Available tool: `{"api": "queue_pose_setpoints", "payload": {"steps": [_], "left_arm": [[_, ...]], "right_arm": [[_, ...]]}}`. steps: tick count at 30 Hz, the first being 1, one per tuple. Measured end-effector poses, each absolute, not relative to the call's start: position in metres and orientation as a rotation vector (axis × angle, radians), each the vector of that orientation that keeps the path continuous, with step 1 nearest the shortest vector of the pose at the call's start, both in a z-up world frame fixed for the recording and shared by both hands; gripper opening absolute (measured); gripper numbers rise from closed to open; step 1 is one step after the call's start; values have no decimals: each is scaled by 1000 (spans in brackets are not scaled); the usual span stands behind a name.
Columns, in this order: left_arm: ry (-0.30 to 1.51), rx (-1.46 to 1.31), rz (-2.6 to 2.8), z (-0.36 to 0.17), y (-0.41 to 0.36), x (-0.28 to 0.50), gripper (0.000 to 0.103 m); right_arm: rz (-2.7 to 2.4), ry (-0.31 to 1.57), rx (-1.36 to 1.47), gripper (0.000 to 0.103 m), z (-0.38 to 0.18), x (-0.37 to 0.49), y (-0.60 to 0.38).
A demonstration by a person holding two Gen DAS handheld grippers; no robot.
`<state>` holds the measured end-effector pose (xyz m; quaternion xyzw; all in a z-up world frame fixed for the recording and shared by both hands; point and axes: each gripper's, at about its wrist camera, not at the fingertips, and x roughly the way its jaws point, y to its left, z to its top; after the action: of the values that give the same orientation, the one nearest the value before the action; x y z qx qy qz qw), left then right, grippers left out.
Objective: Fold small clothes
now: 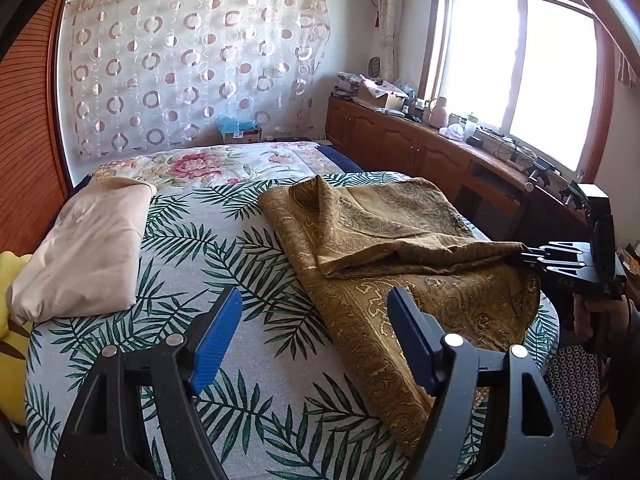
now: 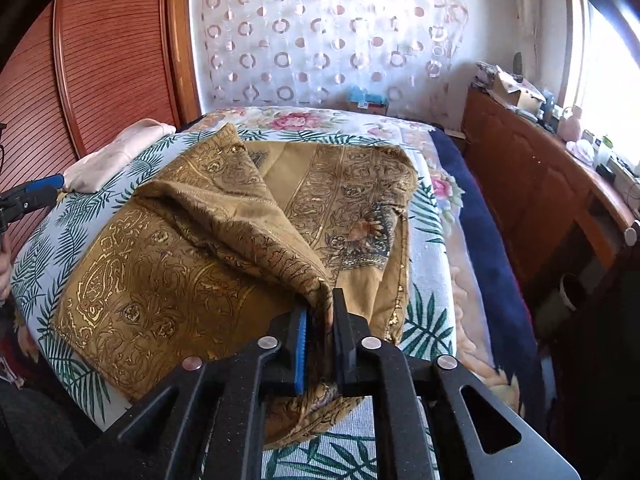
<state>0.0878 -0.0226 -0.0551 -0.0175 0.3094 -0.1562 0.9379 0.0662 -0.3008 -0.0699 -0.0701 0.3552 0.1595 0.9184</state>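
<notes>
A brown-gold patterned cloth [image 1: 400, 256] lies on the leaf-print bed cover [image 1: 224, 248], partly folded over itself. My right gripper [image 2: 320, 312] is shut on a corner of that cloth [image 2: 224, 240] and holds it lifted a little above the bed; it also shows at the right edge of the left wrist view [image 1: 528, 258]. My left gripper [image 1: 314, 312] is open and empty, hovering over the bed just left of the cloth's near edge. It shows at the far left of the right wrist view [image 2: 44, 188].
A folded cream garment [image 1: 88, 248] lies on the bed's left side. A yellow item [image 1: 12, 320] sits at the left edge. A wooden cabinet [image 1: 420, 148] with clutter runs along the right under the window. A wooden wardrobe [image 2: 100, 60] stands on the left.
</notes>
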Motion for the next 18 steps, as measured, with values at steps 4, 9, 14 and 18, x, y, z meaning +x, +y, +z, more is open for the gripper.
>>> {"api": "queue_pose_setpoints", "payload": {"steps": [4,9,14,18], "left_arm": [[630,-32,-304,-55,-23,87,76],[635,-29,-299,-57,-24,88,76],[638,-26,-299,-59,-26,88,76],[639,-25,-292,-59,-24,87,76]], "right_arm": [[339,713,-123,42,-60,60,-298],[366,659,-134,55,-41,45,-295],[414,623,-166,60,-29,53,-271],[466,629,-204,60,-32,73,-242]]}}
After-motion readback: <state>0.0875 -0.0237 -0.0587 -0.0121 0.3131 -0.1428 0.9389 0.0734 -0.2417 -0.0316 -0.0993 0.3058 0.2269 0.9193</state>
